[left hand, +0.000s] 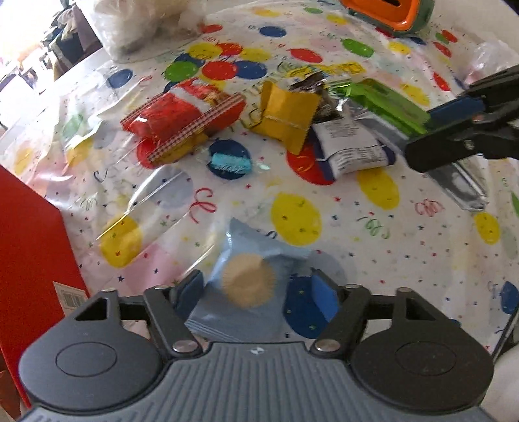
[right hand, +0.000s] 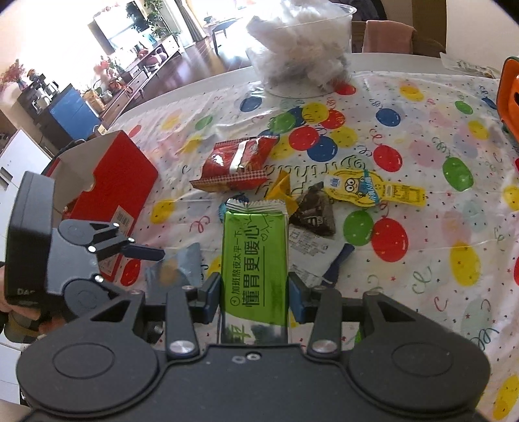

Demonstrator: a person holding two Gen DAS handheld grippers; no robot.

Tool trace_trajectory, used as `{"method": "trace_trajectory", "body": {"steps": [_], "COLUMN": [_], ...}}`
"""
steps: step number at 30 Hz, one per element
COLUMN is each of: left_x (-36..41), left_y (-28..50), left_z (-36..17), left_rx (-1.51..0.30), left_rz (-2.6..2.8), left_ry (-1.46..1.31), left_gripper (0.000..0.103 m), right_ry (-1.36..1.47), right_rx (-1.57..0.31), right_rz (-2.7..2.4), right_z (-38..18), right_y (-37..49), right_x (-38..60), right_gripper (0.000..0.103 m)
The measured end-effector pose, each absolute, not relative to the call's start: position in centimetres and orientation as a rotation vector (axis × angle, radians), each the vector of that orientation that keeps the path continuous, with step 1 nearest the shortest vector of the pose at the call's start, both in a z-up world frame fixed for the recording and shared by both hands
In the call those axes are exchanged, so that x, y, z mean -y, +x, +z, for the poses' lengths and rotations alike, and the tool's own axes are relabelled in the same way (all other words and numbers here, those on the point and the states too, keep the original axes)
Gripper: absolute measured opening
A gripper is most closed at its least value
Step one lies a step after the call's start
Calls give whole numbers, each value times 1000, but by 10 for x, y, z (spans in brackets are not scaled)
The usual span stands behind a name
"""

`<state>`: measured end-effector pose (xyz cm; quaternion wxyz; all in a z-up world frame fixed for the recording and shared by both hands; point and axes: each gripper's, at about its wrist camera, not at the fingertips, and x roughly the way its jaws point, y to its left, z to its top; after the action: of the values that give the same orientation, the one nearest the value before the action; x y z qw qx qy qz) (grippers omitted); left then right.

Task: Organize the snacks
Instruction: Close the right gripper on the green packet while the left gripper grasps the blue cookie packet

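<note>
My right gripper [right hand: 254, 292] is shut on a long green snack packet [right hand: 254, 256] and holds it above the table; both show at the right of the left wrist view, the gripper [left hand: 460, 130] and the packet [left hand: 392, 104]. My left gripper [left hand: 256, 292] is open, its fingers on either side of a pale blue snack packet [left hand: 246, 279] with a round biscuit picture; that packet also shows in the right wrist view [right hand: 181, 266]. On the balloon-print cloth lie a red packet [left hand: 181, 113], a yellow packet [left hand: 285, 113], a white-and-blue packet [left hand: 350, 146] and a small blue candy [left hand: 230, 162].
An open red box [right hand: 110, 185] stands at the left [left hand: 29, 246]. A clear tub of white wrapped things [right hand: 305, 48] sits at the far edge. An orange-and-green container [left hand: 389, 13] is at the far right. A yellow cartoon sachet [right hand: 373, 190] and a dark triangular packet [right hand: 316, 214] lie mid-table.
</note>
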<state>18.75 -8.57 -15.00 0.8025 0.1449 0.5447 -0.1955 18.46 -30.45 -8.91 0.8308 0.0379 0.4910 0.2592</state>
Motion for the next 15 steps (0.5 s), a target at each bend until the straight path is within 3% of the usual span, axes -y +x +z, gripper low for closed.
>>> {"method": "trace_trajectory", "body": {"steps": [2,6,15], "left_x": [83,82,74], "left_y": [189,189,185], "left_z": [-151,-150,-143], "left_rx": [-1162,-1153,-1139], "left_rz": [-420,-428,-371], "left_ry": [305,285,141], "left_gripper": [66,49,47], "right_ry": [79,75,66], "right_rx": [-1041,-1041,-1046], "right_rz": [549,540,492], "right_z": [-89,-90,-89], "right_y": [184,183,176], "right_x": [303,301,299], "right_gripper": [41,41,41]}}
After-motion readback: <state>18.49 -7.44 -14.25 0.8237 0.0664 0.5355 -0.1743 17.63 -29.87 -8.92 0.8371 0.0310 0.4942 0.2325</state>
